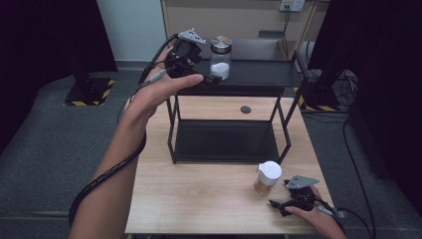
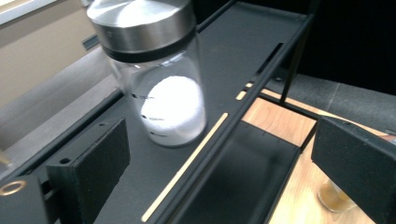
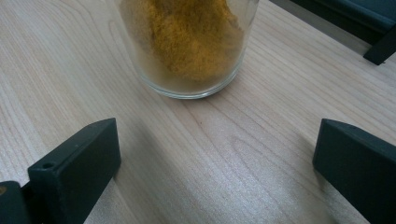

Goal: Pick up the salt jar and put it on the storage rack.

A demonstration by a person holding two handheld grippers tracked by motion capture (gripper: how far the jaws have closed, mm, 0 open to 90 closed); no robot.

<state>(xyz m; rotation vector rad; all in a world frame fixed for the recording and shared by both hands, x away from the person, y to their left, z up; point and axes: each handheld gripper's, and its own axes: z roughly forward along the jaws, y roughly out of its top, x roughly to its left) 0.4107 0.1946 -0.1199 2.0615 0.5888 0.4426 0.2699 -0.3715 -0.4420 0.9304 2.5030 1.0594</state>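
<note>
The left claw [image 1: 206, 74] gapes empty at the rack's [image 1: 259, 74] top shelf, just short of the salt jar [image 1: 220, 57]. Near the tabletop's [image 1: 199, 199] front right corner, the right claw [image 1: 278, 204] spreads wide beside the white-lidded spice jar [image 1: 267, 177].

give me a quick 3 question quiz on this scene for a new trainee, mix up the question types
1. True or false: the jar of white powder stands on the top shelf of the black rack.
2. Which claw sits nearest the jar of yellow powder? A) left claw B) right claw
3. Fill in: the jar of white powder has a ____ lid.

Key
1. True; it stands upright there, ahead of the open left claw.
2. B; the right claw is open on the wooden table, with that jar just ahead of its jaws.
3. Metal (silver).
</note>
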